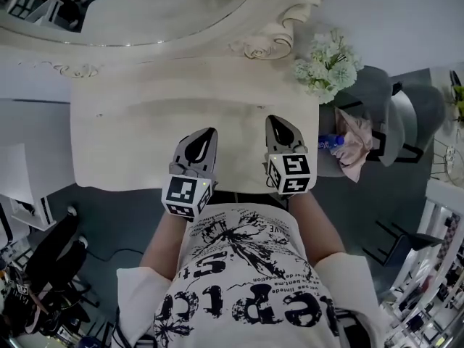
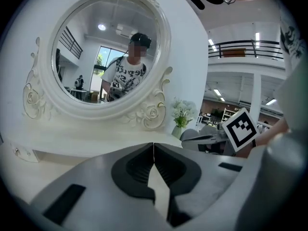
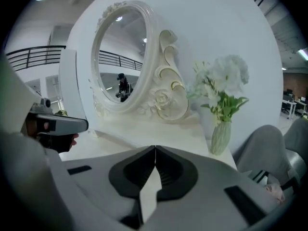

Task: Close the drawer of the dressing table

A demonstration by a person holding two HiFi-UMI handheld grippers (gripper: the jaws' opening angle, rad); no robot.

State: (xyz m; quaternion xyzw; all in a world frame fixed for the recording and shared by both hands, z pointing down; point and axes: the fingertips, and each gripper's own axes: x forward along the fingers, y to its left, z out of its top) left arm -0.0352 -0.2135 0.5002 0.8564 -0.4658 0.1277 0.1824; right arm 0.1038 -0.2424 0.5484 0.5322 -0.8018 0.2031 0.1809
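Both grippers are hovering over the near edge of the white desk, clear of its top and touching nothing. Left gripper is pointing toward the mirror, its jaws pressed together with nothing between them; its own view is showing the pads meeting in one thin line. Right gripper is sitting just beside it, the jaws likewise together and empty, their tips meeting in its own view. The drawers are lying in the low raised tier under the mirror, marked by a small knob at the left and one at the right. Their fronts are reading flush with the tier, though I cannot tell which one is the task's. The left knob is also showing in the left gripper view. The oval mirror in its carved white frame is standing at the back of the desk. A pale ribbed vase of white flowers is standing at the right rear corner. A grey chair with a crumpled pink cloth is sitting just past the desk's right end.
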